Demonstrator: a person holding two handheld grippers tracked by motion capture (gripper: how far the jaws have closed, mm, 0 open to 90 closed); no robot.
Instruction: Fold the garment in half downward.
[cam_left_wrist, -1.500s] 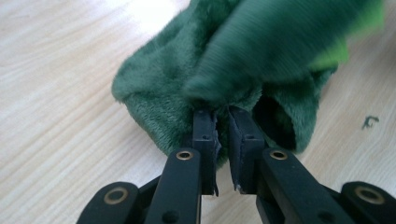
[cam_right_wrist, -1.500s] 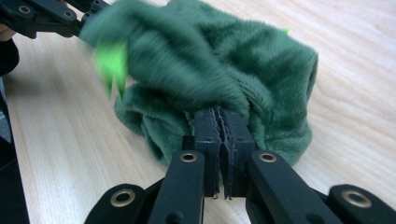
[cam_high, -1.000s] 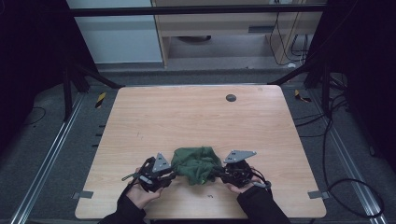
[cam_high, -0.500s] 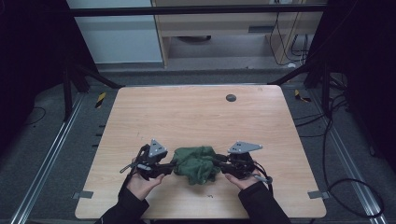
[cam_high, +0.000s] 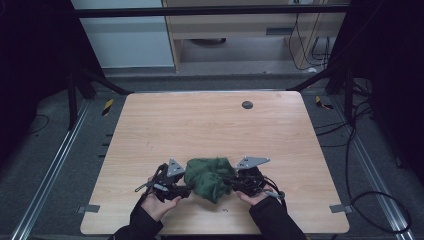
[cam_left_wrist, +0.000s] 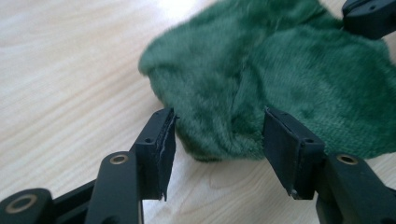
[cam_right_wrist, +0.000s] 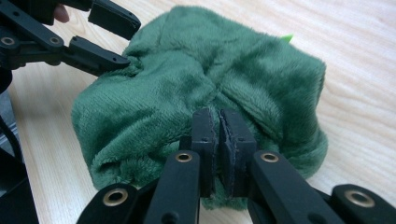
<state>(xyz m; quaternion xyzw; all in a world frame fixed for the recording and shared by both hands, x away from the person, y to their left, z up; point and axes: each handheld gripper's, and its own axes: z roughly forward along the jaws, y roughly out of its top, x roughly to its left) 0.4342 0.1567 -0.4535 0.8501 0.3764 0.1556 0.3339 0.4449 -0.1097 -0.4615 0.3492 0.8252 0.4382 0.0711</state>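
A crumpled green plush cloth (cam_high: 207, 177) lies near the front edge of the wooden table (cam_high: 200, 125). My left gripper (cam_high: 186, 189) is at the cloth's left side. In the left gripper view it (cam_left_wrist: 219, 123) stands open, with the cloth's edge (cam_left_wrist: 280, 74) between the two jaws. My right gripper (cam_high: 228, 182) is at the cloth's right side. In the right gripper view it (cam_right_wrist: 218, 116) is shut on a fold of the cloth (cam_right_wrist: 201, 79), and creases run toward its tips. The left gripper (cam_right_wrist: 114, 39) also appears there at the top left, against the cloth.
A dark round grommet (cam_high: 247, 104) sits in the table's far half. The table's front edge runs just below the person's hands (cam_high: 152, 207). Metal rails and cables lie on the floor at both sides.
Both hands have shifted a little forward, away from the person, and the left gripper has come closer to the cloth. The cloth has barely moved.
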